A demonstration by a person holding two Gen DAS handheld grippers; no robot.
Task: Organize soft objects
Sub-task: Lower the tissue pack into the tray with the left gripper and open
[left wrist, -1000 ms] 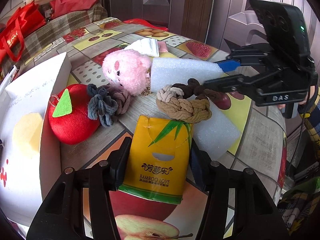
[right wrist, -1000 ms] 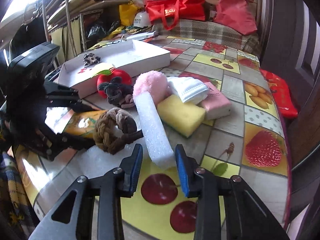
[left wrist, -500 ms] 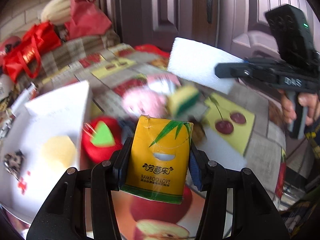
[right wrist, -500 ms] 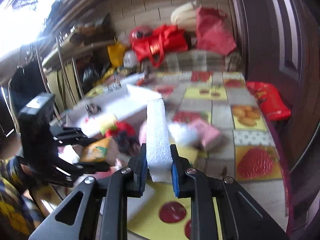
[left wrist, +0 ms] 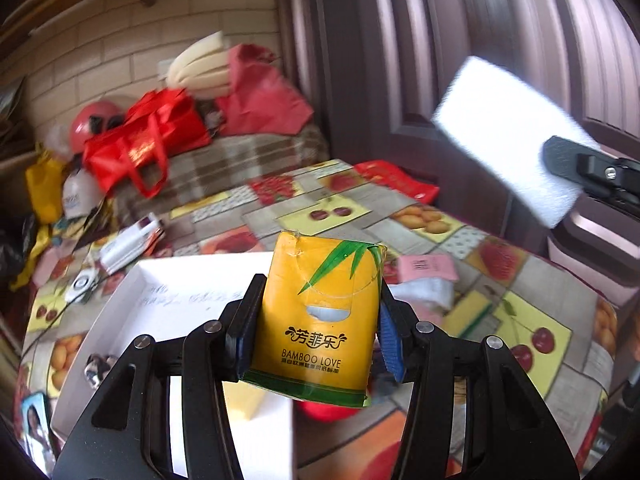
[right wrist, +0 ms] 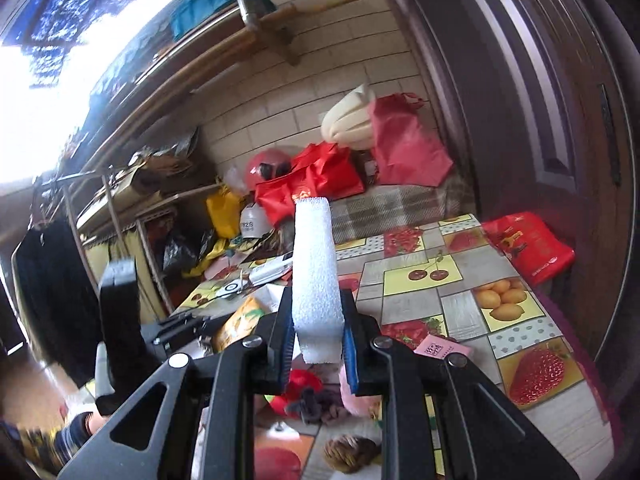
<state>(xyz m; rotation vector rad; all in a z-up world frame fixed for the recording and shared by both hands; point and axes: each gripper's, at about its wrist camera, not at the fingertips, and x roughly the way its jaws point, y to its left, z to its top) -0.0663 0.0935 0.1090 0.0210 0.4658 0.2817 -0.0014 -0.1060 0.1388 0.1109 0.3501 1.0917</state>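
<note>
Pinching tissue pack (left wrist: 320, 320) in left gripper (left wrist: 316, 328) just right of white box (left wrist: 168, 304) at lower left, clamping foam block (right wrist: 316, 280) upright in right gripper (right wrist: 316, 344).

A yellow tissue pack (left wrist: 318, 320) with green bamboo leaves and "BAMBOO LOVE" print stands upright in the air, pinched at both sides, above the near edge of a white box (left wrist: 168, 304). A white foam block (right wrist: 316, 280), rough-surfaced and long, is clamped at its near end and points up and away. On the table below lie a pink plush (right wrist: 356, 400), a grey knotted toy (right wrist: 316, 404) and a brown braided ring (right wrist: 352, 454).
</note>
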